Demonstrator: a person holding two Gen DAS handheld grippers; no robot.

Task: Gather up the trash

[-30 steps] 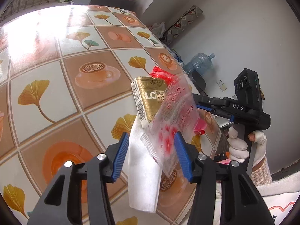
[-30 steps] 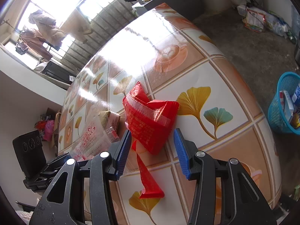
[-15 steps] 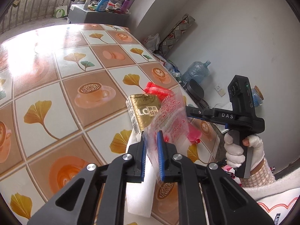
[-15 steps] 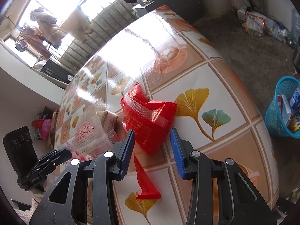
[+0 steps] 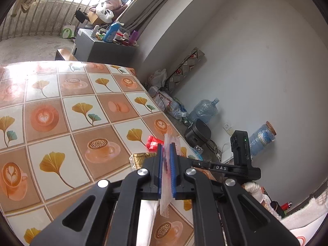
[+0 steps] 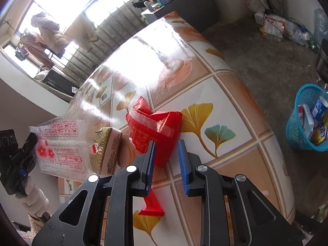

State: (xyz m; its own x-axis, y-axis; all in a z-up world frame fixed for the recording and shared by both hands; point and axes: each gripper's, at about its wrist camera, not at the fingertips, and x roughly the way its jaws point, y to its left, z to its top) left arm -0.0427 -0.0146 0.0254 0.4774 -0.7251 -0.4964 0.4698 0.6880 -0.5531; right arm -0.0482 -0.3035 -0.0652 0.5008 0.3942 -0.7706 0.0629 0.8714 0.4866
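Observation:
My left gripper (image 5: 166, 160) is shut on a clear plastic wrapper with red print (image 5: 165, 196), lifted above the table; the wrapper also shows in the right wrist view (image 6: 61, 143). A gold drink carton (image 6: 106, 149) lies on the patterned table (image 6: 235, 106), seen too in the left wrist view (image 5: 139, 158). A white tissue (image 5: 146, 221) lies under my left gripper. A crumpled red wrapper (image 6: 155, 127) lies on the table; my right gripper (image 6: 166, 164) is partly open, its blue pads on either side of the wrapper's near end. A red strip (image 6: 151, 205) lies below it.
A blue basket (image 6: 301, 127) holding trash stands on the floor to the right of the table. A grey cabinet (image 5: 102, 49) with bottles stands beyond the table's far end. Water bottles (image 5: 203, 110) and bags lie along the wall.
My left gripper has closed on the clear wrapper and lifted it up off the table. My right gripper's jaws have narrowed around the red wrapper.

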